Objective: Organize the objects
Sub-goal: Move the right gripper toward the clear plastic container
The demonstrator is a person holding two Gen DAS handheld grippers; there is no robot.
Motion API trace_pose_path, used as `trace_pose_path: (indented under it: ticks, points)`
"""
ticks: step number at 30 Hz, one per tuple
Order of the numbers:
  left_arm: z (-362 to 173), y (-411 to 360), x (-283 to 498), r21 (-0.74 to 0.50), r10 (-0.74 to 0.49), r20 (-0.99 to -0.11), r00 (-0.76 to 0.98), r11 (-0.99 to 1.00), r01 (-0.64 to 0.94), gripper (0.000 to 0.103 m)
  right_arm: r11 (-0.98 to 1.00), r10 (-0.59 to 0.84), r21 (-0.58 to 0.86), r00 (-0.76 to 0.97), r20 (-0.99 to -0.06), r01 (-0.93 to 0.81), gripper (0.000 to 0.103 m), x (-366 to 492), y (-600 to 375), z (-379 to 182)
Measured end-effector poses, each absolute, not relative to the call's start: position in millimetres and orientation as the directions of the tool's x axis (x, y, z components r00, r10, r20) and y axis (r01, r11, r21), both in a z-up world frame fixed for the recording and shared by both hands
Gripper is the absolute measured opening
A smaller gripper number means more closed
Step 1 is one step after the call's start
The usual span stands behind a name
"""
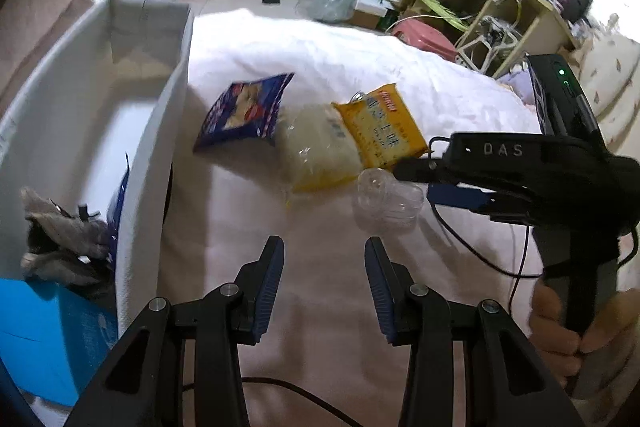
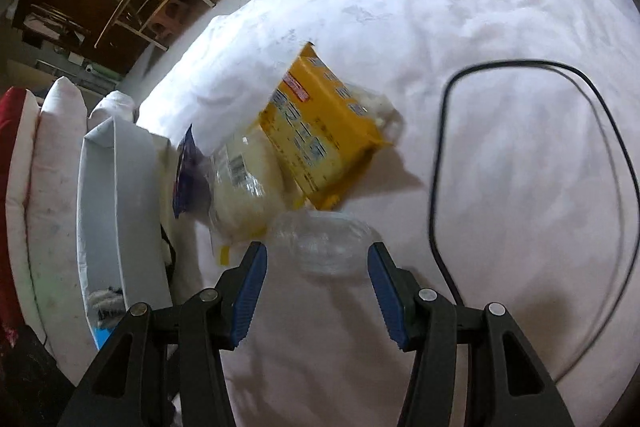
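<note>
Crinkled clear plastic container [image 2: 326, 241] on wrinkled white sheet [image 2: 500, 155]; right gripper [image 2: 318, 279] jaws apart, left gripper [image 1: 324, 281] jaws apart, empty.

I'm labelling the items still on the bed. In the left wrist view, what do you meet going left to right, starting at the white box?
white box → blue snack packet → pale clear bag → yellow packet → right gripper, held over the clear plastic container.
</note>
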State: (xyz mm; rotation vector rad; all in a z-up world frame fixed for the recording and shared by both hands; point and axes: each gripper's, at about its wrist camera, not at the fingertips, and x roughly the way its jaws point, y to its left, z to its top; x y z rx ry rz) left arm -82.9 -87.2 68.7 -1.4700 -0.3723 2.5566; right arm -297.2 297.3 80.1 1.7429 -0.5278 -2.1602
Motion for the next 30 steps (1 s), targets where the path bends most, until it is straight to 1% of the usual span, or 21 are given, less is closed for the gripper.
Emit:
trace_pose_path:
  ticks: [3,5,6,8,10,15,16,17,18,21,22,23,26,30]
  points:
    - [66.0,-97.6,-85.7,-0.347,0.294,-0.819,-0.494,-0.938,0.017,0.041,-0.886,-0.457,0.464,-0.219,-0.862,0.022,0.056,-303.6,290.2,75.4]
    - [66.2,-102.3,-86.6,-0.362,0.297,-0.816,-0.496,-0.932,0.038,0.041,-0.881,-0.465,0.473,-0.205,-0.861,0.012,0.059,-305.3,288.2,68.0]
    - [65.7,-103.9,-87.2,-0.364,0.295,-0.816,-0.497,-0.93,0.046,0.041,-0.878,-0.471,0.479,-0.185,-0.862,0.001,0.059,-305.7,287.5,61.7]
    - [64.3,-104.7,-88.1,-0.366,0.294,-0.819,-0.493,-0.929,0.053,0.041,-0.865,-0.495,0.502,-0.129,-0.859,-0.024,0.066,-306.2,286.4,48.7]
    - [63.1,-102.8,-88.5,-0.363,0.294,-0.822,-0.487,-0.931,0.05,0.041,-0.834,-0.544,0.549,-0.088,-0.834,-0.056,0.067,-305.0,287.1,38.0]
    - [64.1,-94.5,-87.1,-0.324,0.275,-0.83,-0.486,-0.946,0.019,0.041,-0.831,-0.546,0.554,-0.116,-0.83,-0.052,0.067,-302.9,291.5,40.7]
    - [63.9,-93.1,-87.2,-0.317,0.27,-0.831,-0.486,-0.948,0.014,0.041,-0.827,-0.551,0.56,-0.122,-0.826,-0.053,0.064,-302.1,293.3,40.9]
    - [63.6,-92.2,-87.6,-0.312,0.268,-0.832,-0.485,-0.95,0.01,0.041,-0.821,-0.56,0.569,-0.123,-0.82,-0.053,0.059,-301.5,295.3,40.9]
    - [63.3,-91.5,-87.5,-0.31,0.268,-0.833,-0.484,-0.951,0.008,0.041,-0.813,-0.57,0.579,-0.124,-0.812,-0.054,0.058,-301.6,296.4,41.6]
    - [63.3,-91.5,-86.9,-0.305,0.263,-0.833,-0.486,-0.952,0.007,0.041,-0.806,-0.58,0.59,-0.135,-0.803,-0.048,0.051,-301.7,302.5,48.5]
    - [63.4,-91.9,-87.1,-0.305,0.262,-0.833,-0.487,-0.952,0.008,0.041,-0.806,-0.58,0.591,-0.141,-0.802,-0.045,0.045,-302.0,304.3,50.8]
    - [63.1,-92.3,-87.3,-0.306,0.262,-0.833,-0.487,-0.952,0.01,0.041,-0.803,-0.584,0.595,-0.144,-0.799,-0.042,0.043,-302.4,305.0,52.9]
    - [61.8,-93.4,-87.4,-0.307,0.26,-0.835,-0.485,-0.952,0.017,0.041,-0.789,-0.602,0.613,-0.15,-0.784,-0.038,0.04,-301.7,306.5,57.5]
    - [61.2,-91.4,-88.0,-0.297,0.252,-0.839,-0.482,-0.955,0.017,0.041,-0.804,-0.586,0.594,-0.145,-0.797,-0.018,0.042,-300.5,303.4,60.9]
